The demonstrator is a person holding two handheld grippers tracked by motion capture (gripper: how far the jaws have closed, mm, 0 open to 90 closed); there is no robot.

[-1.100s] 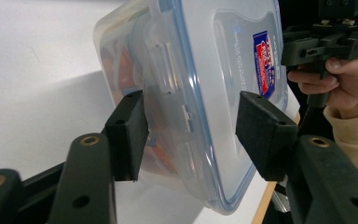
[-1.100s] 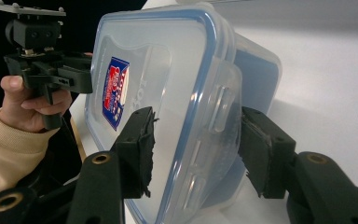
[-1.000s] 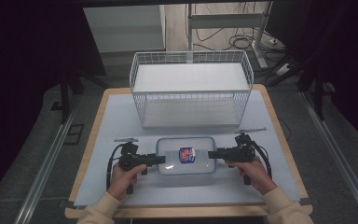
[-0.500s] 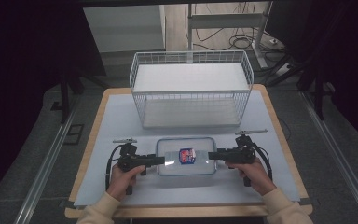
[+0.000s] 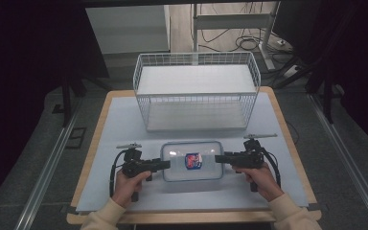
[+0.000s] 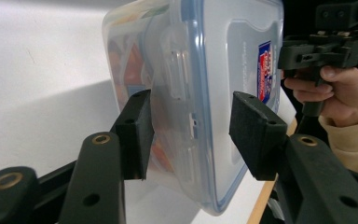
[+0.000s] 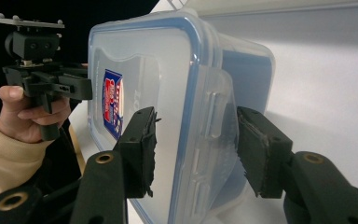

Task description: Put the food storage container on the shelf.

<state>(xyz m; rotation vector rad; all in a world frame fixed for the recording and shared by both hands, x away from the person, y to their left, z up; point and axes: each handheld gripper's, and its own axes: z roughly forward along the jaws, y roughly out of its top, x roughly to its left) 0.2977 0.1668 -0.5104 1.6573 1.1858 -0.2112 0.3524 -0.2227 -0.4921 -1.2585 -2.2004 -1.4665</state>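
Both grippers are on the plastic container (image 5: 191, 160), one at each short end. Left gripper (image 5: 165, 165) has its jaws straddling the side latch; they've just been closing in, but I can't tell if the pads actually press yet. Right gripper (image 5: 219, 158) is clamped onto the opposite latch. Container sits flat on the table (image 5: 115, 124) between them, wire basket (image 5: 196, 91) just beyond.

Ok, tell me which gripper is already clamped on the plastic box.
The right gripper: its pads press one end of the plastic box. The left gripper's jaws have just been closing around the other end, one pad clear.
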